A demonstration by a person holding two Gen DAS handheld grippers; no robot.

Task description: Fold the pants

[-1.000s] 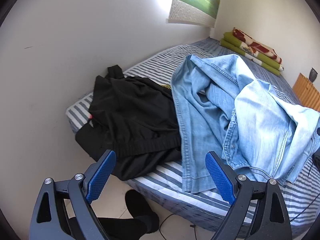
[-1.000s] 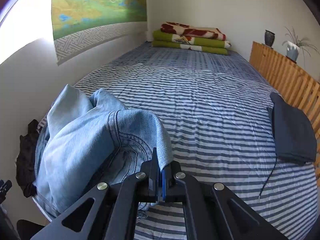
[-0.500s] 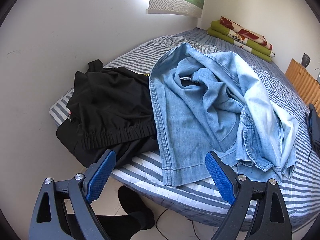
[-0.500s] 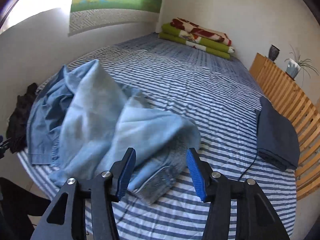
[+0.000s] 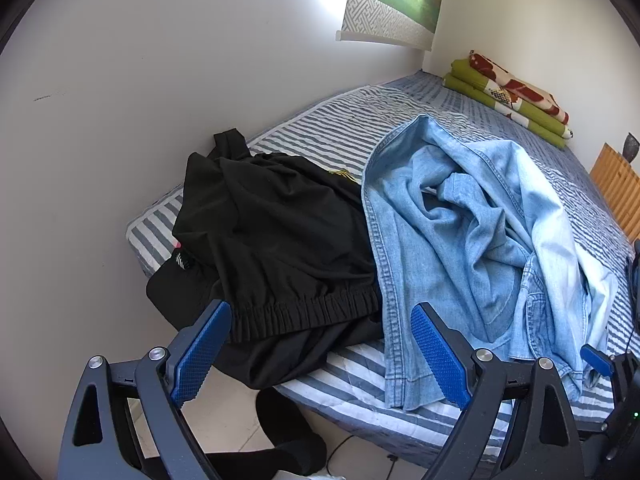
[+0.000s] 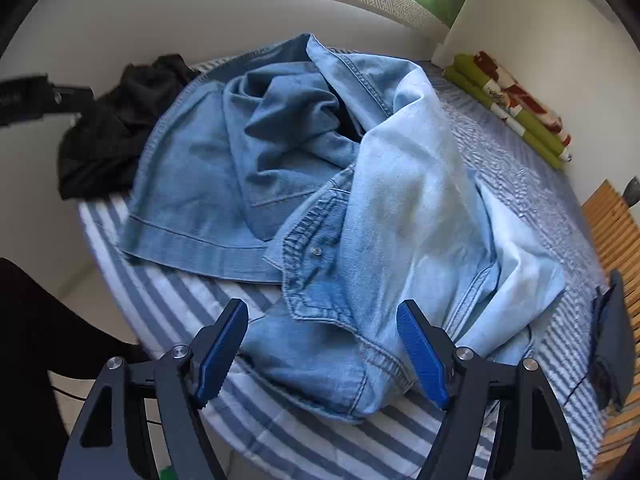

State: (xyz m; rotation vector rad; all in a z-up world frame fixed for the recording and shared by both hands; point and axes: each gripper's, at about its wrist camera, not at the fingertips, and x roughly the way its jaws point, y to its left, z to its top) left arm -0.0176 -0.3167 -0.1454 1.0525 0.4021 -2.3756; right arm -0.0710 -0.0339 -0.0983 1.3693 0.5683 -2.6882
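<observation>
Light blue denim pants (image 6: 360,200) lie crumpled near the foot of the striped bed (image 6: 132,280), with the waistband and its button (image 6: 316,250) facing me. In the left wrist view the same pants (image 5: 460,232) spread beside a heap of black garments (image 5: 272,248). My right gripper (image 6: 324,352) hovers just above the waistband, jaws opening, with cloth under the gap but the pads off it. My left gripper (image 5: 320,356) is open over the bed's edge, near the black elastic waistband (image 5: 304,312) and the denim hem, holding nothing.
A white wall (image 5: 160,100) runs along the bed's left side. Folded green and red blankets (image 5: 512,100) lie at the head. A dark folded item (image 6: 612,340) with a cable lies by the wooden slats (image 6: 608,232). A person's dark-socked foot (image 5: 288,436) stands on the floor.
My right gripper let go of the denim, opened wide and dropped toward the bed edge while rolling. The pants fell from a lifted bunch into a heap. The left gripper shifted slightly and stayed open.
</observation>
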